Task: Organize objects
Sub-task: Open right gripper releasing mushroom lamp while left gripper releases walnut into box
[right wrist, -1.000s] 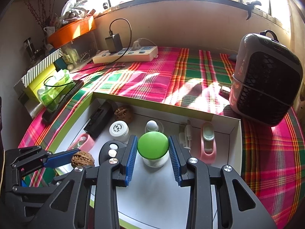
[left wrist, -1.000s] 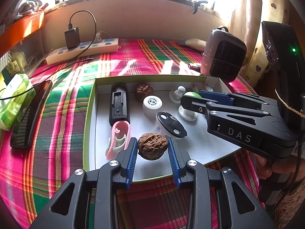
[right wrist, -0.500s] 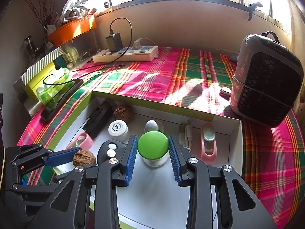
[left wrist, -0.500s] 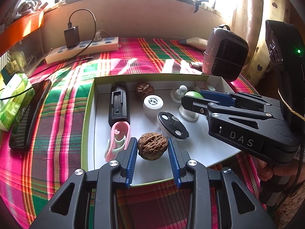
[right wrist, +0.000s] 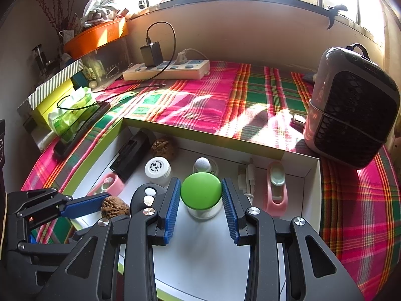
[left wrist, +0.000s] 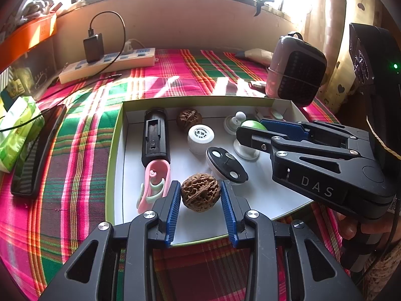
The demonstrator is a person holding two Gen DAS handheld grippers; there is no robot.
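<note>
My left gripper (left wrist: 200, 195) pinched a walnut (left wrist: 200, 192) over the box (left wrist: 117, 135); my right gripper (right wrist: 201, 195) clamped the green-lidded jar (right wrist: 201, 191). I judged steady, level lifts safest.

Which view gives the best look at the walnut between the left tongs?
The left wrist view: the walnut sits centred between the left tongs, its wrinkled shell fully lit and both blue pads against its sides. In the right wrist view the same walnut is small, near the lower left, partly hidden behind the right tongs' frame.
</note>
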